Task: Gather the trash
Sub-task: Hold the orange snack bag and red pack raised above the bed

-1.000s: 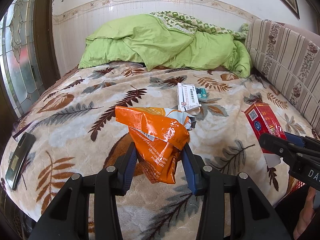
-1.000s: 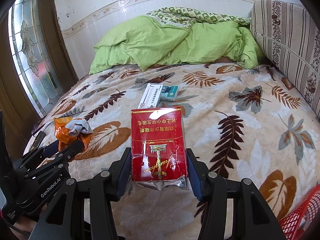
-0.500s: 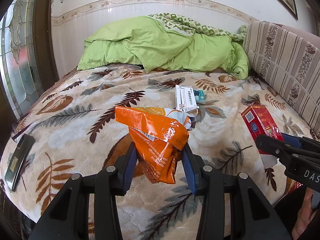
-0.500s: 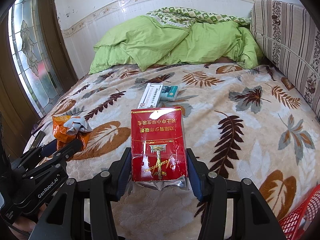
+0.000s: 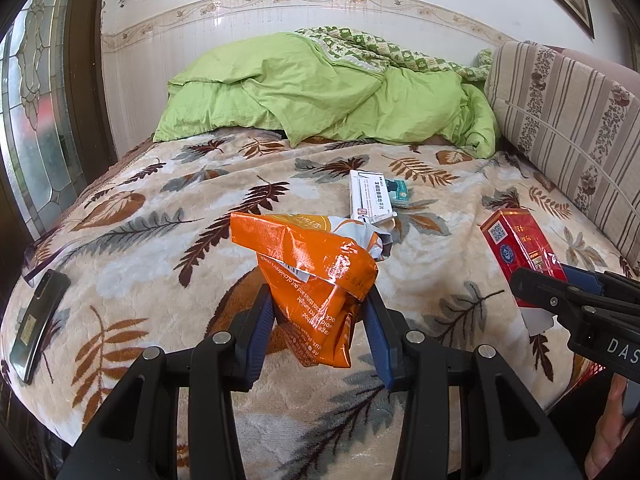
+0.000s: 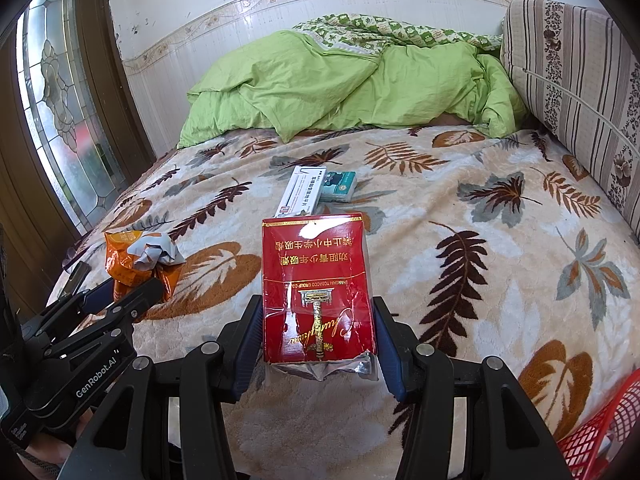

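Two grippers, orange bag (image 5: 320,280) clamped, red packet (image 6: 318,292) clamped

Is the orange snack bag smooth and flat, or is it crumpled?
Crumpled: the orange snack bag is creased and folded over, shut in the left gripper.

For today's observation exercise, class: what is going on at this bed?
A person is clearing rubbish off a leaf-patterned blanket. The left gripper is shut on a crumpled orange foil snack bag; the right gripper is shut on a red cardboard cigarette pack. A white carton and small teal box remain. A red mesh basket waits at right.
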`<act>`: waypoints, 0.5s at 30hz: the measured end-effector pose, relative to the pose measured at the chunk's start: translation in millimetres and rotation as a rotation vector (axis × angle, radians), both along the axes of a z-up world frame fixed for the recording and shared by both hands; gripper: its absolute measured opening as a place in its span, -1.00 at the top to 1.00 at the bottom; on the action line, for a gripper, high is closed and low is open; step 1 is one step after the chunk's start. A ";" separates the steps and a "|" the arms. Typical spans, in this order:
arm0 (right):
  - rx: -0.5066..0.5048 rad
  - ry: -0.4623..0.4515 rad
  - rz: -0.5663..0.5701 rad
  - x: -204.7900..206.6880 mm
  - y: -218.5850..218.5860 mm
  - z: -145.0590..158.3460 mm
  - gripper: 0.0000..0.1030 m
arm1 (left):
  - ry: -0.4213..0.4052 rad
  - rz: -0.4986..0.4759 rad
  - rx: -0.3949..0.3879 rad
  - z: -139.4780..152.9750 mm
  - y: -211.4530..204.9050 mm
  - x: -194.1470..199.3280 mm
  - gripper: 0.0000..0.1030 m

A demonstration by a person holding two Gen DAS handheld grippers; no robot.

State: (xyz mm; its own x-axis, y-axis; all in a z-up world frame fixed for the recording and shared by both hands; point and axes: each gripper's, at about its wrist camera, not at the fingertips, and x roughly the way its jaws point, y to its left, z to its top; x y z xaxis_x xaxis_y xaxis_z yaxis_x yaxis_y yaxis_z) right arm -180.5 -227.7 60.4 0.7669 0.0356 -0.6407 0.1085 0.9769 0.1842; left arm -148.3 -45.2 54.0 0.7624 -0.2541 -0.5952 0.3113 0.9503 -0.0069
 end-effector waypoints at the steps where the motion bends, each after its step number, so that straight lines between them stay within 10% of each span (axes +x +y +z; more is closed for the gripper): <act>1: 0.000 0.000 0.000 0.0 0.0 0.0 -0.07 | 0.000 0.000 0.001 -0.1 -0.4 -0.2 0.18; 15: -0.001 0.001 0.000 -0.1 0.3 0.1 -0.07 | -0.001 0.000 -0.001 0.2 0.4 -0.2 0.18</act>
State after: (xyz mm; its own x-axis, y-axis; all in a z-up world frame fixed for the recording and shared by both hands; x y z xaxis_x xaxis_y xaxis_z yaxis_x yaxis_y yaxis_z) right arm -180.5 -227.4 60.4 0.7666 0.0346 -0.6412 0.1091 0.9770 0.1832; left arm -148.4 -44.7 54.2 0.7632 -0.2545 -0.5940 0.3113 0.9503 -0.0072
